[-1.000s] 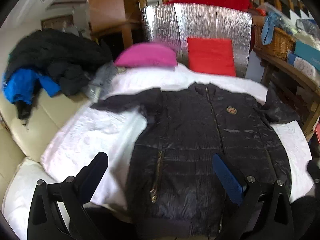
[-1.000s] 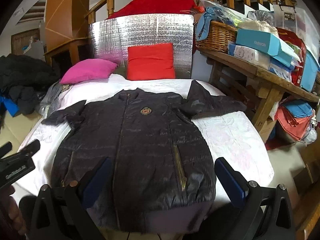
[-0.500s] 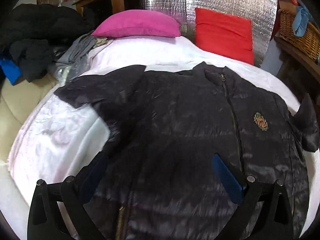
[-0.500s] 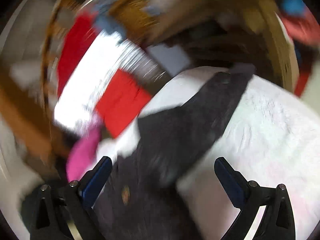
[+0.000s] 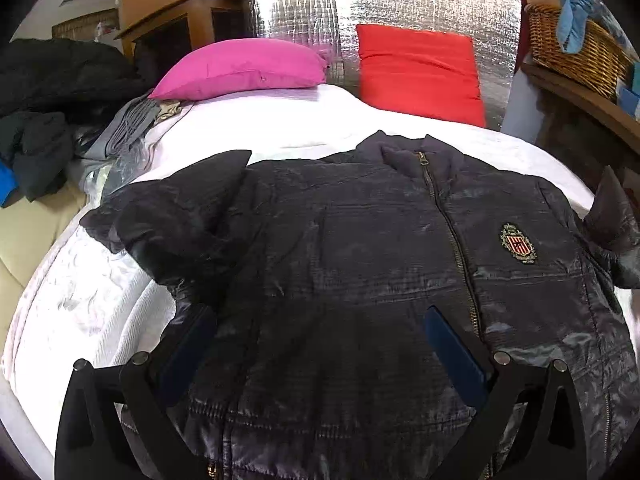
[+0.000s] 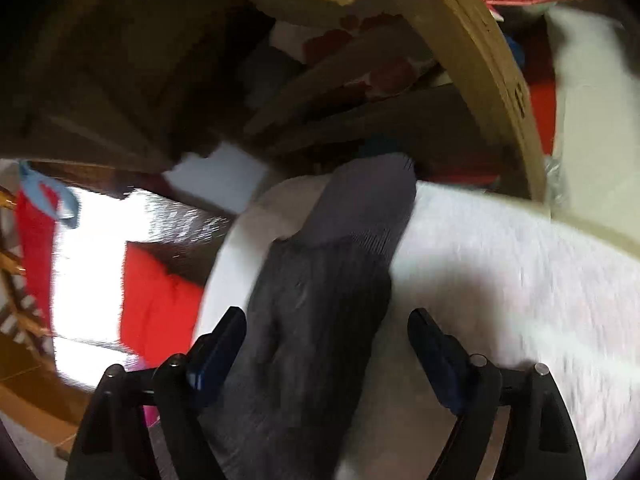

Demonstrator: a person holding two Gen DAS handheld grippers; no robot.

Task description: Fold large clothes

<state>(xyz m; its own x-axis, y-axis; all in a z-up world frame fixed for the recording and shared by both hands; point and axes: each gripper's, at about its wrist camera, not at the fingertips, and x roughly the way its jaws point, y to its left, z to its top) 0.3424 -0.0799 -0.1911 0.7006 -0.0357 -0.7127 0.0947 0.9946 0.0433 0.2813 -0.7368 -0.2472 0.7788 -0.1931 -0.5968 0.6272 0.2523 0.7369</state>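
A dark quilted jacket (image 5: 360, 248) lies face up on the white bed (image 5: 92, 304), zipped, with a crest badge (image 5: 518, 243) on its chest. Its left sleeve (image 5: 176, 216) is bunched at the left. My left gripper (image 5: 320, 320) is open and empty, just above the jacket's lower chest. In the right wrist view, blurred, the other sleeve (image 6: 336, 264) with its ribbed cuff (image 6: 368, 208) stretches away across the bed (image 6: 500, 280). My right gripper (image 6: 326, 320) is open, its jaws standing either side of the sleeve, not closed on it.
A pink pillow (image 5: 244, 68) and a red cushion (image 5: 418, 72) lean on a silver foil board (image 5: 400, 0) at the bed's head. Dark clothes (image 5: 48, 92) pile on the left. A wicker basket (image 5: 576, 56) sits on a wooden shelf at right. Wooden furniture (image 6: 472, 60) is beyond the bed.
My left gripper has moved forward over the jacket, from its hem to its chest. My right gripper has swung right and down to the jacket's right sleeve and straddles it.
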